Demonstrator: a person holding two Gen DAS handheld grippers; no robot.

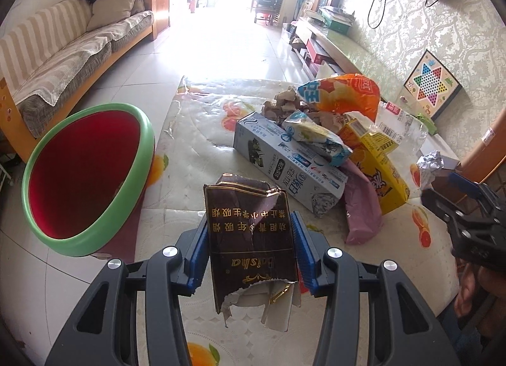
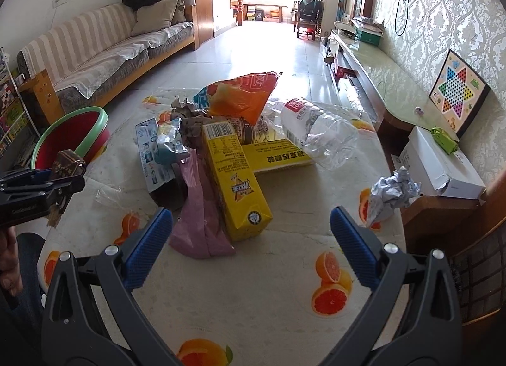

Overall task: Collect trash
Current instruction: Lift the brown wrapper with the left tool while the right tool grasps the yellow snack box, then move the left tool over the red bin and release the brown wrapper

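Mid-carry: left gripper (image 1: 249,236) pinching torn brown cigarette pack (image 1: 249,239) above table (image 1: 196,151), beside red bin (image 1: 85,176). Right gripper (image 2: 251,230) spread, empty. Next: swing left, release over bin.

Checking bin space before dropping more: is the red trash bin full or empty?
Looks empty: the left wrist view shows only bare red walls inside the trash bin; its very bottom is hidden.
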